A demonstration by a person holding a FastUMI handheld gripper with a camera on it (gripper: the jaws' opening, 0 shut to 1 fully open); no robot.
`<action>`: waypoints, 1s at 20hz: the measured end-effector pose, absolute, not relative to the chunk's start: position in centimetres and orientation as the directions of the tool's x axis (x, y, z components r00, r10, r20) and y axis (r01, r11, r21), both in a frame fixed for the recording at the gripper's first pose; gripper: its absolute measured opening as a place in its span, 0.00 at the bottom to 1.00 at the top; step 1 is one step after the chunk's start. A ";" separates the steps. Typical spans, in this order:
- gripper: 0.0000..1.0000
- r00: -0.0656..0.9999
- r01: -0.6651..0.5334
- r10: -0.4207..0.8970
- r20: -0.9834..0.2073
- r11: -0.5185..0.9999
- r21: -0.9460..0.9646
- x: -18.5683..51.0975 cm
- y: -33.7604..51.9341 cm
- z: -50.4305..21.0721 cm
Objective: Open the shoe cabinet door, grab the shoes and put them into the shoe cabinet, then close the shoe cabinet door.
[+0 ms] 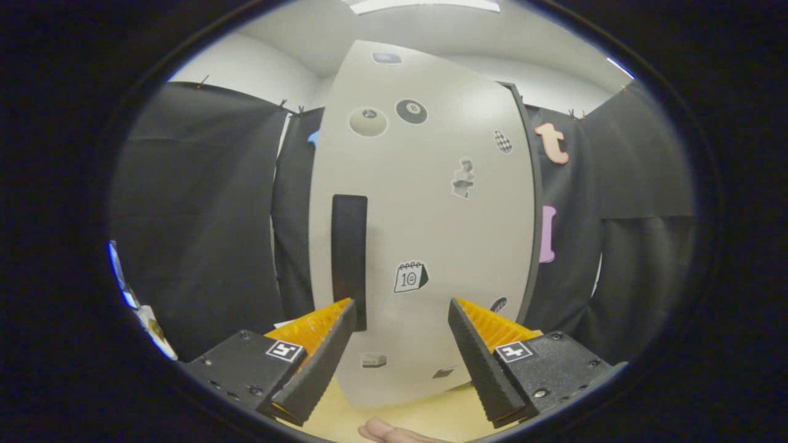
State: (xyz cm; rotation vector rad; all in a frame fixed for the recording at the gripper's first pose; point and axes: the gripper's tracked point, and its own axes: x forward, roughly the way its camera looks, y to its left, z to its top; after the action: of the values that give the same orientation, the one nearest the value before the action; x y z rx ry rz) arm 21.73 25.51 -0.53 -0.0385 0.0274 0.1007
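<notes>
**A:** Black cloth hangs on all sides of the booth, and a pale wall and ceiling show above it. What do you see ahead of the tool?

**B:** I see the shoe cabinet door (425,221) straight ahead, at twelve o'clock from the fingers. It is a light grey panel, it stands upright and it looks shut. Small stickers are spread over it: two round ball stickers (411,111) near the top, a calendar sticker (410,277) lower down, and some others too small for me to name.

**A:** And the handle?

**B:** The handle (349,258) is a long black vertical bar on the left part of the door. From the gripper (401,311) it lies at about eleven o'clock. Its lower end is just above and beside the tip of the left finger (320,354) (I cannot tell if they touch).

**A:** How does the claw stand?

**B:** It is spread wide and holds nothing. The right finger (480,354) is well apart from the left one, and the door face shows in the gap between them. Both fingers have black ribbed pads and orange backs.

**A:** What is under it?

**B:** A light wooden surface (431,409) is under the cabinet, at six o'clock. A part of a hand (394,432) shows there too, below the fingers.
</notes>
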 end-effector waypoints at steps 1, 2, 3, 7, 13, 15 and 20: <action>0.98 0.996 -0.093 0.093 -0.016 0.995 -0.026 21.1 25.6 -0.3; 0.98 0.996 -0.091 0.091 -0.008 0.996 -0.027 20.5 25.8 0.1; 0.98 0.997 -0.083 0.083 0.002 0.996 -0.033 19.9 25.7 0.4; 0.98 0.998 -0.034 0.037 0.050 0.998 -0.052 17.2 24.7 1.7; 0.99 0.991 -0.108 0.108 0.084 0.994 0.001 11.4 24.9 1.5; 0.99 0.988 -0.129 0.129 0.080 0.992 -0.004 9.9 24.5 0.7; 0.99 0.976 -0.175 0.175 0.132 0.984 -0.014 4.6 24.5 0.6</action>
State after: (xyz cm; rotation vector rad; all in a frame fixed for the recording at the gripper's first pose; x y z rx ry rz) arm 4.63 24.51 0.59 -0.0025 -0.1329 0.1765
